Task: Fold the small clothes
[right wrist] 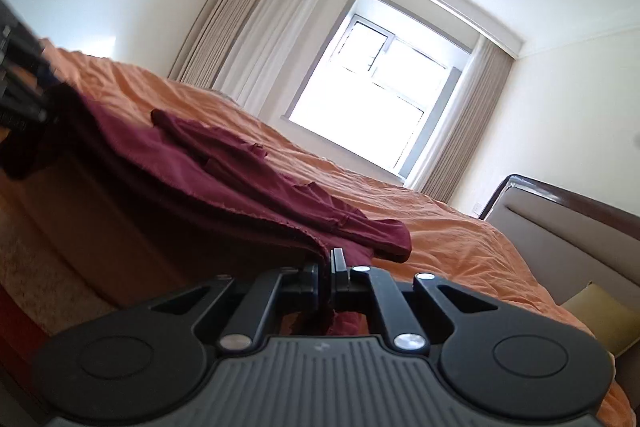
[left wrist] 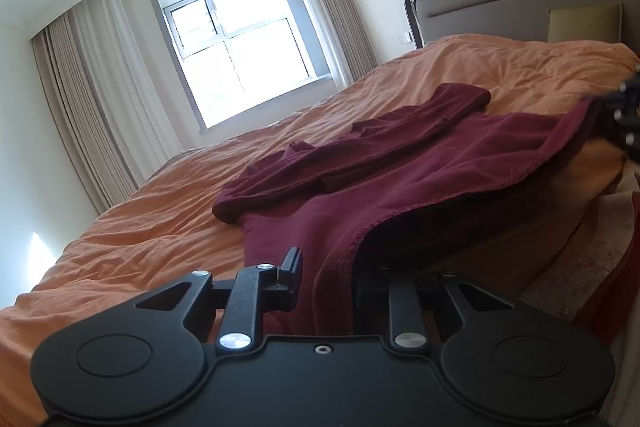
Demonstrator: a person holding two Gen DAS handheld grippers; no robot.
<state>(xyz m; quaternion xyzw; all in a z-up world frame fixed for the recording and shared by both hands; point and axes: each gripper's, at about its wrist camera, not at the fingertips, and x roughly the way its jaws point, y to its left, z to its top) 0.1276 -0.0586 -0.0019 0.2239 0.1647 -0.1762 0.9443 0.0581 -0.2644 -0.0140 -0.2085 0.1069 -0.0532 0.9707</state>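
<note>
The left gripper point(left wrist: 334, 277) had its 2 jaws a little apart with the near hem of the maroon garment point(left wrist: 400, 163) between them; whether the pads pressed it, I couldn't tell. The garment lay spread on the orange bedspread point(left wrist: 160, 227), sleeves bunched far. The right gripper point(right wrist: 326, 269) was clamped on the hem's other corner, likely so both hems could lift together for a fold.

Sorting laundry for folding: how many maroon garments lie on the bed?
1: a maroon garment spread across the orange bedspread, hem held up at both near corners; more may be hidden.
</note>
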